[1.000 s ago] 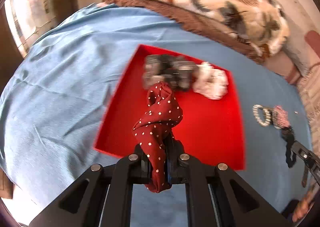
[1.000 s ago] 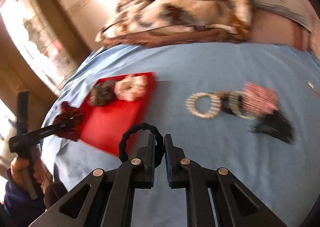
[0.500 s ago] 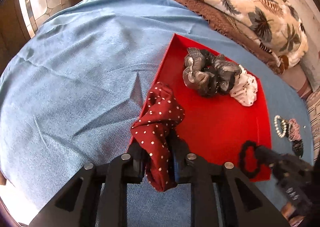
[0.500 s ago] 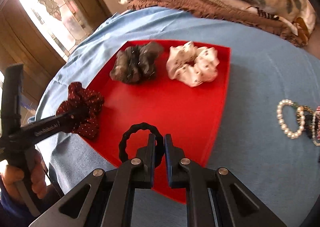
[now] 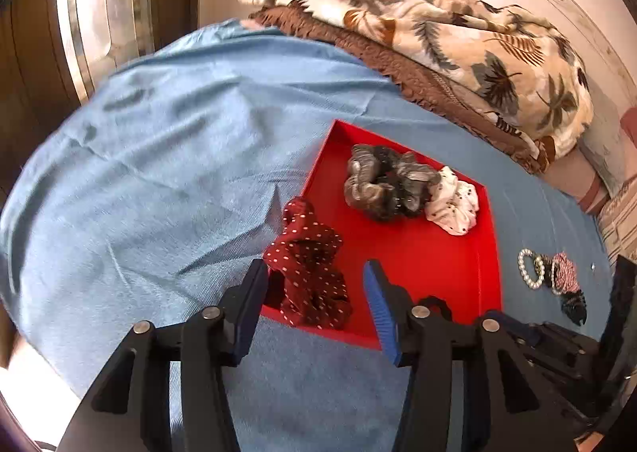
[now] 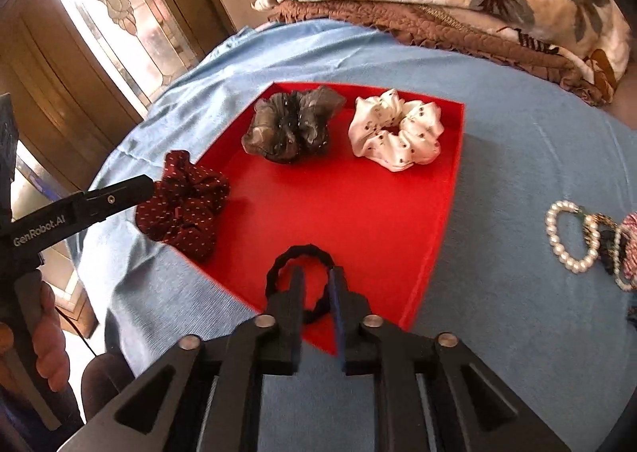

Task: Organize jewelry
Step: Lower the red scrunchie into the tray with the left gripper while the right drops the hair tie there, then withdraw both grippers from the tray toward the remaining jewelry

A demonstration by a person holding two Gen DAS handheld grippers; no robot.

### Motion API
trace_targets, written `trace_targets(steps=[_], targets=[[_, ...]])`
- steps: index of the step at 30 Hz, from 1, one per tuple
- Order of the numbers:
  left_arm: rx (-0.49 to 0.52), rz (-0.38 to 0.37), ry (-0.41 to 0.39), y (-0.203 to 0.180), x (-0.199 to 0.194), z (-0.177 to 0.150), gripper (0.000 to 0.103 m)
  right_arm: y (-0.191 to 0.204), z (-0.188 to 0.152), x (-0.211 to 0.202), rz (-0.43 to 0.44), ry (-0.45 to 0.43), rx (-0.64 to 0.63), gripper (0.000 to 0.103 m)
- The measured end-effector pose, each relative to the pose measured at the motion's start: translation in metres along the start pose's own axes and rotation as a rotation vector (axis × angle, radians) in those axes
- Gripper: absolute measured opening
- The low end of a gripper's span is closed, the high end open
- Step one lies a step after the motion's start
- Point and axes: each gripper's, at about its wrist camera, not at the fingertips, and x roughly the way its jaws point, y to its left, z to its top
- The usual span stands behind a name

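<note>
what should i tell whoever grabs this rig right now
Left tool: open, jaws just spread; the dark red dotted scrunchie sits loose between them, draped over the near-left rim of the red tray.
Right tool: jaws just parting, open, thin black hair tie looped round the fingers over the tray's near corner.
Done: grey scrunchie and white scrunchie in the tray.
Left: settle the red one inside, drop the hair tie, fetch the pearl bracelet and the pieces beside it from the blue cloth.

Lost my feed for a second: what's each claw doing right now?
Left claw: open, just released the dark red polka-dot fabric scrunchie.
Right claw: opening, black braided hair tie loose between.
</note>
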Motion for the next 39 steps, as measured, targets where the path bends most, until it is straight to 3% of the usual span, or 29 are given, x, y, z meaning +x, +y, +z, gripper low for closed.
trace_targets(steps=[2,4,11,21,26,32,35,39], targets=[[0.025,0.006,-0.017,-0.01,-0.01,-0.004,0.052,-0.006,-0.008,-0.015,0.0,-0.021,0.014,0.034],[0.05,-0.003,-0.029,-0.022,-0.018,-0.008,0.056,-0.013,-0.019,-0.03,-0.009,-0.039,0.027,0.039],[0.146,-0.03,-0.042,-0.07,-0.036,-0.029,0.059,-0.062,-0.07,-0.079,-0.077,-0.075,0.141,0.044],[0.282,-0.106,0.003,-0.145,-0.046,-0.065,0.059,-0.144,-0.137,-0.129,-0.176,-0.108,0.347,0.044],[0.327,-0.169,0.052,-0.183,-0.041,-0.087,0.06,-0.169,-0.155,-0.148,-0.217,-0.146,0.419,0.048],[0.365,-0.243,0.185,-0.225,-0.002,-0.133,0.062,-0.188,-0.169,-0.163,-0.279,-0.169,0.44,0.05],[0.41,-0.222,0.223,-0.24,0.016,-0.155,0.062,-0.198,-0.177,-0.169,-0.296,-0.172,0.462,0.051],[0.491,-0.149,0.187,-0.255,0.028,-0.176,0.064,-0.203,-0.183,-0.172,-0.3,-0.177,0.484,0.051]])
